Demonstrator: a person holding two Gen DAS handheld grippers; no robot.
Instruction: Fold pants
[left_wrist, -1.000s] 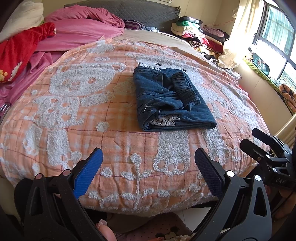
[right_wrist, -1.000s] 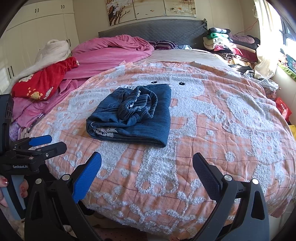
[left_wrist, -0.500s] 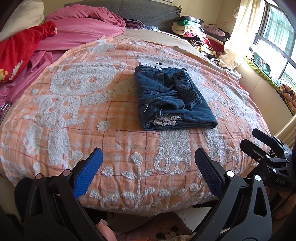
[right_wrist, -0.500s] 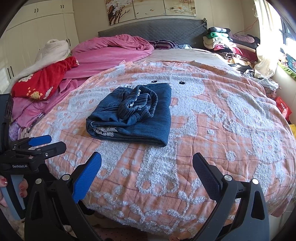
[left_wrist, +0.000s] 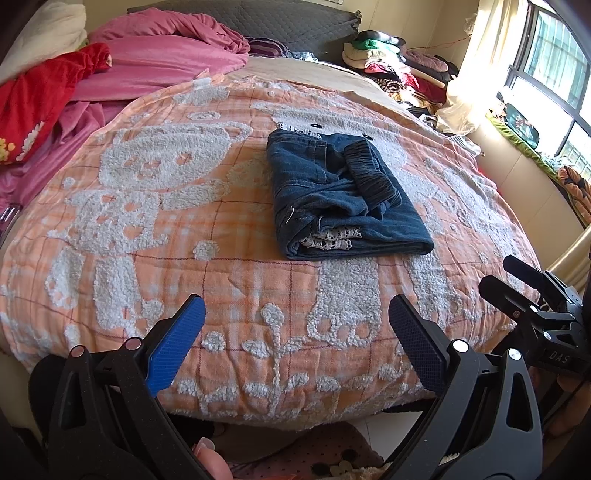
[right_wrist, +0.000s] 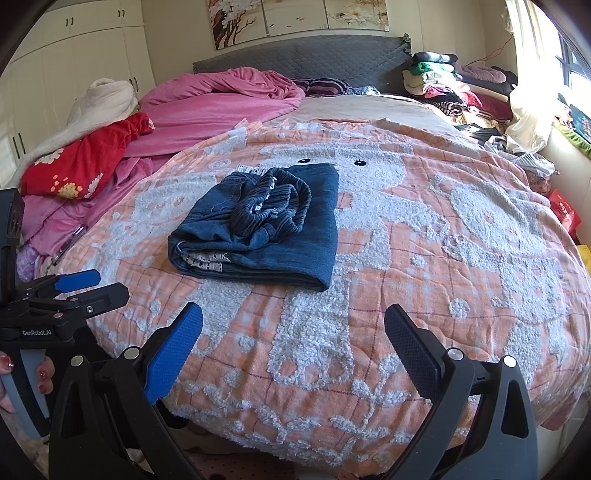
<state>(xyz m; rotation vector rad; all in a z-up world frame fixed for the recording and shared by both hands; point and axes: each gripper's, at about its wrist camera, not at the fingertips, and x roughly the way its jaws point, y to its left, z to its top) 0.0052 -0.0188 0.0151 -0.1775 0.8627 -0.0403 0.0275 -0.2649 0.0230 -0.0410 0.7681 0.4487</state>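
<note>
Left wrist: pants (left_wrist: 343, 199) folded on blanket (left_wrist: 147, 221); left claw (left_wrist: 295, 341), right claw (right_wrist: 291, 341) spread, empty.

Left view creeps rightward

The folded pants (left_wrist: 343, 195) sit slightly further right and lower in the left wrist view; nothing on the bed itself shifts.

We see the folded dark blue denim pants (right_wrist: 258, 229) lying on an orange checked bedspread with fluffy white cartoon figures (right_wrist: 424, 266), their gathered waistband bunched on top and a strip of white lace showing at the near edge. Our right gripper (right_wrist: 293, 350) hangs near the bed's foot, its 2 fingers spread wide with nothing between them. At the left edge the left gripper (right_wrist: 79, 286) shows, well apart from the pants.
</note>
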